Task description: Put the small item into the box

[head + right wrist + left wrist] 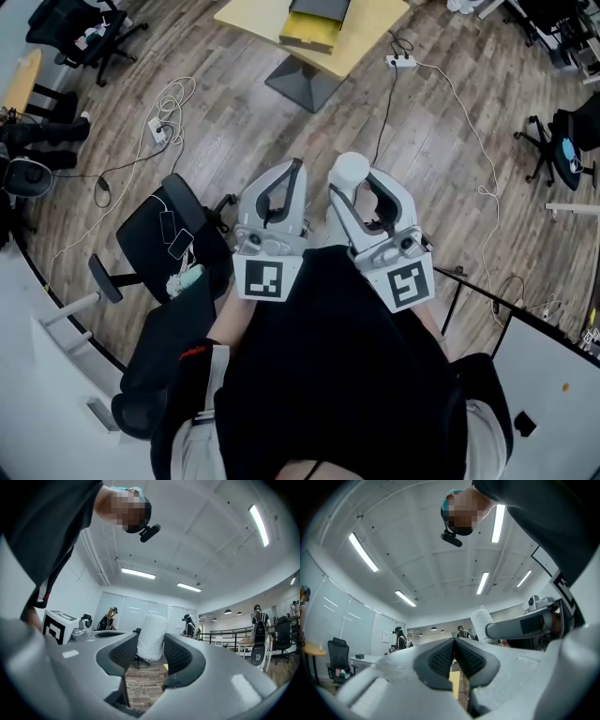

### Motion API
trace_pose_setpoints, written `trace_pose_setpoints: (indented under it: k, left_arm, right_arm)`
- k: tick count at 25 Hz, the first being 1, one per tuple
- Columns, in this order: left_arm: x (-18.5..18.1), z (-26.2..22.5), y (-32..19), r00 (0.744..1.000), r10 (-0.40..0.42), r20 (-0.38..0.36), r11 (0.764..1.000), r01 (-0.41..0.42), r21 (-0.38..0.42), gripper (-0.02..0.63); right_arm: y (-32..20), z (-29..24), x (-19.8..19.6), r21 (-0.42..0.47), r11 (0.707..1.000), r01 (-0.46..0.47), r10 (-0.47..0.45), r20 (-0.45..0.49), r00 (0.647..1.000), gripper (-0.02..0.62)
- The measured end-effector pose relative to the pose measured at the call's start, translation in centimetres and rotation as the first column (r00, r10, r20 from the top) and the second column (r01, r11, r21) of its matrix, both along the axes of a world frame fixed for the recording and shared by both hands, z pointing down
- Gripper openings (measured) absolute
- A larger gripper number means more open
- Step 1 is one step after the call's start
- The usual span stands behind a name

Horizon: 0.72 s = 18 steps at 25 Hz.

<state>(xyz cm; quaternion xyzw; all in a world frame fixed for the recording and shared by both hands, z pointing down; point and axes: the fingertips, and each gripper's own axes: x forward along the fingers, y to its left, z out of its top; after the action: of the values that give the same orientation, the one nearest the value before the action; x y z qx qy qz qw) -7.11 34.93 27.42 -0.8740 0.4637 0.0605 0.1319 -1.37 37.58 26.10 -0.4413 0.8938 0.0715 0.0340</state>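
Grip: right hand-held gripper (151, 645) on white roll (151, 629) | left hand-held gripper (454, 641) closed | head view adds yellow box (309, 37)

Open office-lab — swivel chairs (141, 234), yellow table (375, 33), floor cables (173, 98), ceiling strip lights (363, 552), glass partitions (131, 613).

Bright ceiling strips (138, 573) — fisheye edges (dark corners)

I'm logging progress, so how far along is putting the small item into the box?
Done: the white item is picked up, clamped in the right gripper. In hand: it hangs over the floor, well short of the yellow table; the left gripper is shut, empty. Left: reach the box on that table and drop it in.
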Motion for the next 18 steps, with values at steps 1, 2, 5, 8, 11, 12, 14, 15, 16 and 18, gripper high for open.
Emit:
trace_pose_setpoints:
  k: [1, 2, 5, 8, 11, 12, 14, 15, 16, 18]
  left_arm:
    - [0.1, 0.0, -0.2, 1.0, 0.001, -0.002, 1.0, -0.001, 0.0, 0.002]
    - [0.1, 0.0, -0.4, 1.0, 0.0, -0.004, 1.0, 0.0, 0.001, 0.002]
    - [0.4, -0.1, -1.2, 1.0, -0.013, -0.003, 1.0, 0.013, 0.004, 0.002]
    - [0.6, 0.2, -2.5, 0.999, -0.032, -0.004, 0.999, 0.032, -0.001, 0.002]
    - [0.8, 0.7, -4.1, 0.999, -0.049, 0.0, 0.999, 0.049, -0.017, 0.002]
    - [0.9, 0.7, -4.7, 0.999, -0.051, 0.0, 0.999, 0.051, -0.018, 0.002]
    - [1.5, 0.6, -6.1, 0.999, -0.05, 0.004, 0.999, 0.05, -0.016, 0.002]
    - [1.9, 0.6, -6.9, 0.999, -0.049, 0.007, 0.999, 0.05, -0.017, 0.002]
    - [2.2, 0.7, -7.7, 0.999, -0.05, 0.01, 0.999, 0.05, -0.019, 0.002]
    - [3.0, 0.7, -9.1, 0.999, -0.05, 0.013, 0.999, 0.05, -0.019, 0.002]
  right_arm:
    - [-0.3, 0.0, 0.1, 0.0, 1.0, -0.002, 0.002, -0.003, 1.0, 0.178]
    - [-0.6, 0.0, 0.2, 0.001, 1.0, -0.005, 0.005, -0.003, 1.0, 0.179]
    - [-1.6, -0.1, 0.7, 0.007, 1.0, -0.008, 0.008, 0.002, 1.0, 0.179]
    - [-3.0, 0.2, 1.1, 0.007, 1.0, 0.002, -0.002, 0.001, 1.0, 0.179]
    - [-4.8, 0.5, 1.3, 0.0, 1.0, 0.019, -0.019, 0.004, 1.0, 0.179]
    - [-5.5, 0.6, 1.4, -0.001, 1.0, 0.024, -0.024, 0.005, 1.0, 0.179]
    - [-7.2, 0.7, 1.8, -0.006, 0.999, 0.031, -0.031, 0.007, 0.999, 0.179]
    - [-8.0, 0.8, 2.1, -0.01, 0.999, 0.035, -0.035, 0.01, 0.999, 0.179]
    - [-8.8, 0.9, 2.3, -0.015, 0.999, 0.039, -0.039, 0.013, 0.999, 0.179]
    - [-10.4, 1.1, 2.9, -0.02, 0.999, 0.047, -0.046, 0.017, 0.999, 0.179]
